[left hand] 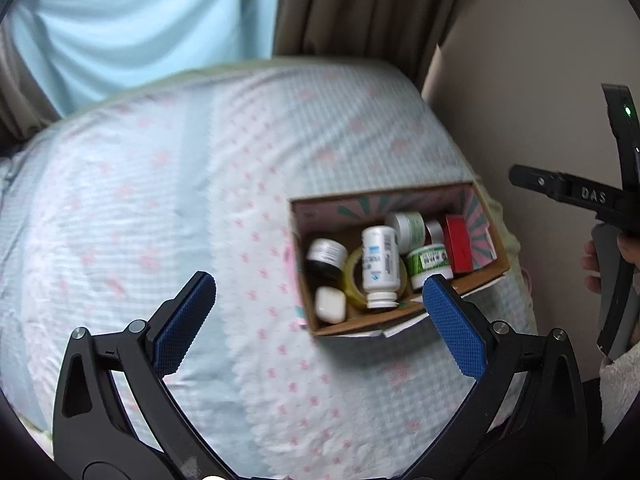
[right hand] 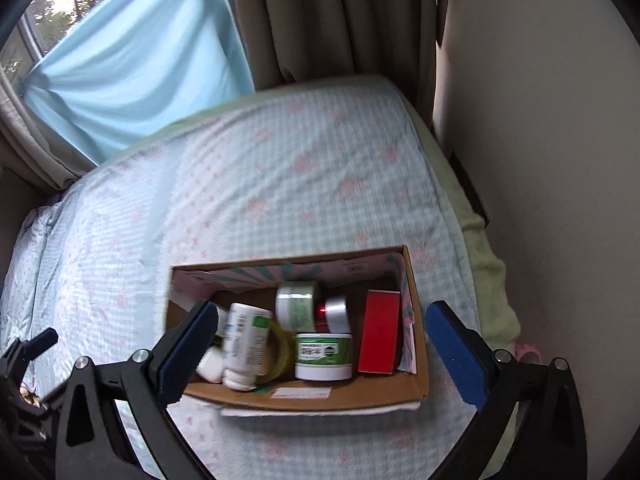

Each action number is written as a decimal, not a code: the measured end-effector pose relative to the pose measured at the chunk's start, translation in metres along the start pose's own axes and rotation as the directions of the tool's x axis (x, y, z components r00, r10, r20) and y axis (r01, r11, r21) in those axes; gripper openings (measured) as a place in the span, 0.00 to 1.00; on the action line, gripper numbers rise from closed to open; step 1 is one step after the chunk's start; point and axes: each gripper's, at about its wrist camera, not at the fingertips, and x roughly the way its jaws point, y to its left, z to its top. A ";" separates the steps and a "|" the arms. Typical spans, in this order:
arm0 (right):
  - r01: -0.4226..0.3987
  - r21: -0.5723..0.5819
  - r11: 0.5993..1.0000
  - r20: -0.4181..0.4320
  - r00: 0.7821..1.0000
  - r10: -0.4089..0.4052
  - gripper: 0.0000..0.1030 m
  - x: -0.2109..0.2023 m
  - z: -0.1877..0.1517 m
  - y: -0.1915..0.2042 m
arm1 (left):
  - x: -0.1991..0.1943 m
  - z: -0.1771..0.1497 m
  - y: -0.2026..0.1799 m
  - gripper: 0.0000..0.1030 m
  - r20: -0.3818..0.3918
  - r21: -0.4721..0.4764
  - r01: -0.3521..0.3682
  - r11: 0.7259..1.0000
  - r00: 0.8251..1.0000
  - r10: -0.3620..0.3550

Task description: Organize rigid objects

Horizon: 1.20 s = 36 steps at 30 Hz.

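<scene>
Cardboard box [right hand: 344, 394] sits on the bed [right hand: 240, 200] near its right edge, by the wall. Inside: white pill bottle [right hand: 246, 344], red box [right hand: 379, 332], green-label jar [right hand: 323, 356], pale-green jar [right hand: 298, 306], tape roll [right hand: 280, 350], silver-capped red item [right hand: 334, 312], small white case [left hand: 330, 305], dark jar w/ silver cap [left hand: 326, 258].

Left hand-held gripper [left hand: 318, 316] is spread wide, nothing in it, hovering over the sheet just left of the box. Right hand-held gripper [right hand: 320, 346] is also spread wide & empty, above the box, jaws straddling most of its width.

Step looks like picking the next item, prob. the pill bottle. That one lies on its side, propped on the tape roll, long axis running near-to-far, cap toward the near wall. So: rotate wrist so pads close across the narrow body, not end to end; come down mid-body, clear of the green-label jar beside it. Red box stands on edge along the right wall, long axis also near-to-far. Frames are blurry, so fine gaps are unclear.
</scene>
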 end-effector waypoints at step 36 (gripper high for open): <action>0.049 -0.167 0.985 0.378 0.925 0.018 1.00 -0.214 -0.077 0.227 | -0.264 -0.045 0.145 1.00 0.424 -0.128 -0.159 0.979 0.884 0.199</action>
